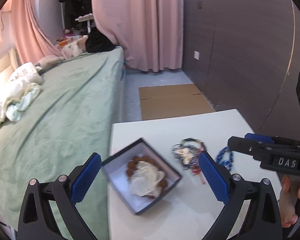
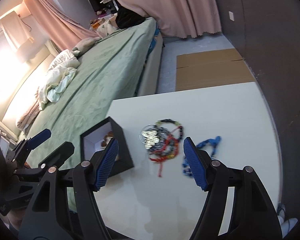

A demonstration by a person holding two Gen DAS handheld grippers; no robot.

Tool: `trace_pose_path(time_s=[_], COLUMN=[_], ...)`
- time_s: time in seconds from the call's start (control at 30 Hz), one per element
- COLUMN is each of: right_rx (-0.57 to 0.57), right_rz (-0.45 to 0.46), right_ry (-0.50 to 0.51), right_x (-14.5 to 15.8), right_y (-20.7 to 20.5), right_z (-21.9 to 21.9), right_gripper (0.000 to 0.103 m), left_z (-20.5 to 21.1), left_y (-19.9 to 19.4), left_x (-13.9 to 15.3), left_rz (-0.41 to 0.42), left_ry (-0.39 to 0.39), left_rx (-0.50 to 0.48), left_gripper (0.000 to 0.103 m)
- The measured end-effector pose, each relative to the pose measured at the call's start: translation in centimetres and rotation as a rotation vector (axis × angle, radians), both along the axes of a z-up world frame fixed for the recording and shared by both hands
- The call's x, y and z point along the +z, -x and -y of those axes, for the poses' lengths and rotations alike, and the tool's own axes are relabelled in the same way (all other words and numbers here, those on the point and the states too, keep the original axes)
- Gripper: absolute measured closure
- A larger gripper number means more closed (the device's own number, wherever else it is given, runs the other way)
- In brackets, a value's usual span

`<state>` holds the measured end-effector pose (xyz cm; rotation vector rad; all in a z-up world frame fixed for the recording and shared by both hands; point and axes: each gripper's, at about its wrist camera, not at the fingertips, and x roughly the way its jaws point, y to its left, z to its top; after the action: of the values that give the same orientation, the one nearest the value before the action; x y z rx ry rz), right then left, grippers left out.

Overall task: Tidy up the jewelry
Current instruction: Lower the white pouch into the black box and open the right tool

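Observation:
An open dark box [image 1: 140, 177] with a white lining sits at the left edge of the white table [image 1: 190, 126]. It holds a brown bead bracelet [image 1: 131, 163] and a white pouch [image 1: 148, 178]. A tangle of jewelry with a gold butterfly piece [image 2: 163, 142] lies right of the box [image 2: 122, 140]. A blue chain [image 2: 208, 143] lies further right. My left gripper [image 1: 150, 177] is open above the box. My right gripper [image 2: 150, 160] is open, just short of the tangle. The tangle [image 1: 187, 154] and blue chain [image 1: 225, 157] also show in the left wrist view.
A bed with a green blanket [image 1: 70, 104] runs along the table's left side. Flat cardboard [image 1: 174, 100] lies on the floor beyond the table. A dark wall [image 1: 240, 50] stands to the right, pink curtains [image 1: 138, 20] behind.

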<state>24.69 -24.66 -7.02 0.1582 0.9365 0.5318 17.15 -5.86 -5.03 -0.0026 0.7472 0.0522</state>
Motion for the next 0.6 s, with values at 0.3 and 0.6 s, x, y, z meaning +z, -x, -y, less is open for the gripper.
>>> trace_pose_path(time_s=[0.3, 0.6], right_rx=[-0.083, -0.132], right_rz=[0.014, 0.03], right_ry=[0.055, 0.077], right_x=[0.2, 0.4], right_y=[-0.5, -0.7], right_z=[4.1, 6.6], right_gripper=[0.035, 0.035], left_z=[4.2, 6.5], left_y=[-2.6, -4.4], left_x=[-1.6, -3.9], left_rz=[-0.036, -0.086], left_ry=[0.058, 0.152], left_rx=[-0.084, -0.131], left_gripper=[0.017, 0.033])
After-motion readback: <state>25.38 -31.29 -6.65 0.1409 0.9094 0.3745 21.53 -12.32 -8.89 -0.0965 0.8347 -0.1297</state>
